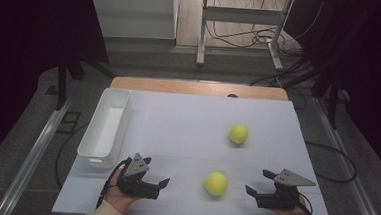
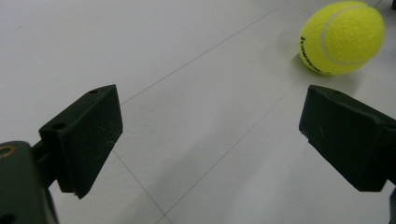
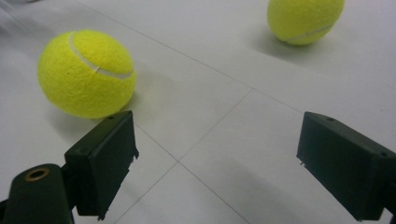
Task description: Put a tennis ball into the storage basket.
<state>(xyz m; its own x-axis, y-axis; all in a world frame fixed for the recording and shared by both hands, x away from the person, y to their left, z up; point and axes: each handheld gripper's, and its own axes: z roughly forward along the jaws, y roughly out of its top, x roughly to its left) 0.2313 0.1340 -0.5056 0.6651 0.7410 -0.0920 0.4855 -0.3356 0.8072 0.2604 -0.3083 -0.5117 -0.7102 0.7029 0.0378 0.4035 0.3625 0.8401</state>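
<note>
Left gripper (image 1: 156, 173): jaws spread wide, nothing between, low over white table sheet (image 1: 187, 122). Right gripper (image 1: 258, 183): jaws likewise spread, holding nothing. Near tennis ball (image 1: 216, 183) on sheet between both grippers (close to right gripper's left jaw in its own view, not touching). Far tennis ball (image 1: 238, 133) further back, well apart. White bin (image 1: 105, 127) at left edge.
</note>
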